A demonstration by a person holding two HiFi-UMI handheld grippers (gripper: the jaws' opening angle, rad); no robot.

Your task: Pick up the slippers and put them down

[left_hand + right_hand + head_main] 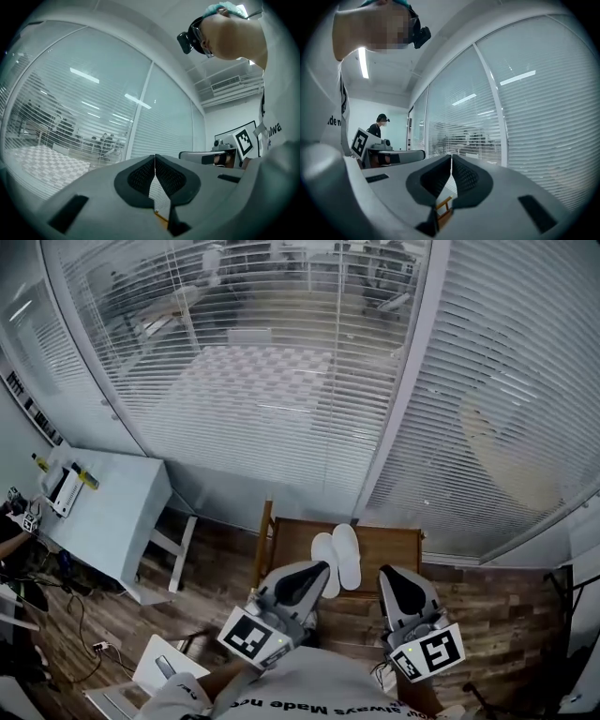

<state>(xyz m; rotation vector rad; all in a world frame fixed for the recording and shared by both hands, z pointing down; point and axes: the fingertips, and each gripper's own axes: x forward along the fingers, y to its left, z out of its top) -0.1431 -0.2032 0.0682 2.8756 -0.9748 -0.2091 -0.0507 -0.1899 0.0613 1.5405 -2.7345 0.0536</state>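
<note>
Approach step: your left gripper (154, 159) and right gripper (451, 158) have fingers pressed together, empty, short of the white slippers (337, 557) paired on the wooden bench (398, 545); next, open them and reach down.

Glass wall (281, 362), white slatted blinds (487, 343) down. At its foot: brown wooden surface (389, 549). Left of the glass wall: white desk (112, 512). Wood-plank floor (216, 568) below it. Strip light (362, 62) lit overhead.
</note>
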